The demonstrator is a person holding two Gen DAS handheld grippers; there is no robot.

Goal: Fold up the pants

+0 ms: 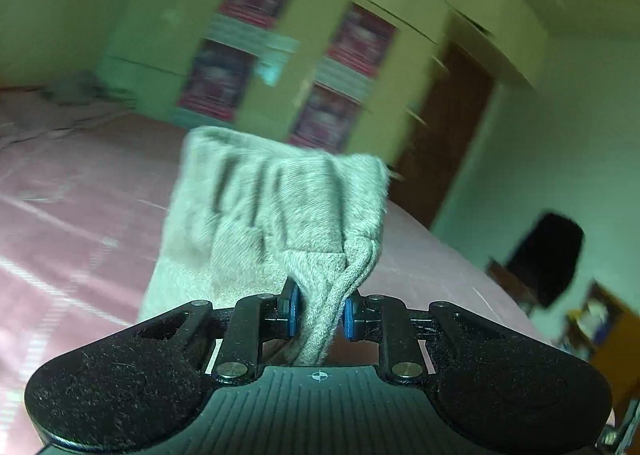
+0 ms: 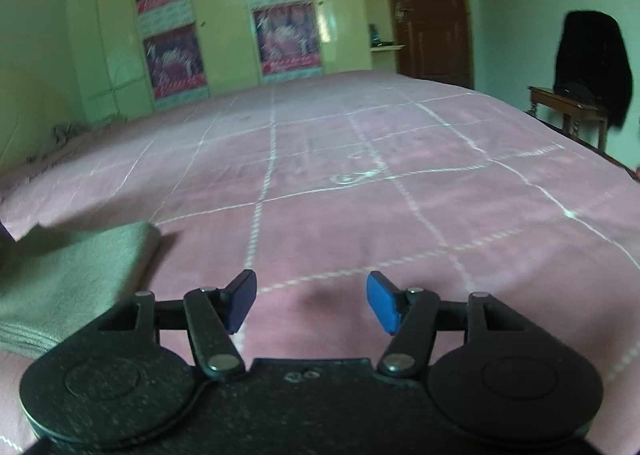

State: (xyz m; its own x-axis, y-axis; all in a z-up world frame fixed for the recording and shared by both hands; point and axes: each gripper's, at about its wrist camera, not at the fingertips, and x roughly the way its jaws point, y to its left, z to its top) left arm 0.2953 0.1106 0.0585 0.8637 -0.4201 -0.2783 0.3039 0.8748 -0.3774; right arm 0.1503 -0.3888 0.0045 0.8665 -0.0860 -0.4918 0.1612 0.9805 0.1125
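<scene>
The left tongs (image 1: 319, 311) are clamped on a bunched edge of the grey pants (image 1: 276, 215), the cloth pinched between the 2 blue pads (image 1: 295, 309) and rising ahead of them, lifted clear of the pink bed (image 1: 80, 215). The right tongs (image 2: 311, 302) stand apart, gripping nothing, low over the bedspread. To their left, just beside the left finger, the rest of the pants (image 2: 68, 279) lies flat on the bed (image 2: 400, 195).

The step in hand looks like carrying the lifted end over to make a fold. Doing it well probably means keeping the pinch firm, since the thick knit could slip, and drawing the cloth taut so it lands without wrinkles. The free tongs could pin or smooth the flat part.
</scene>
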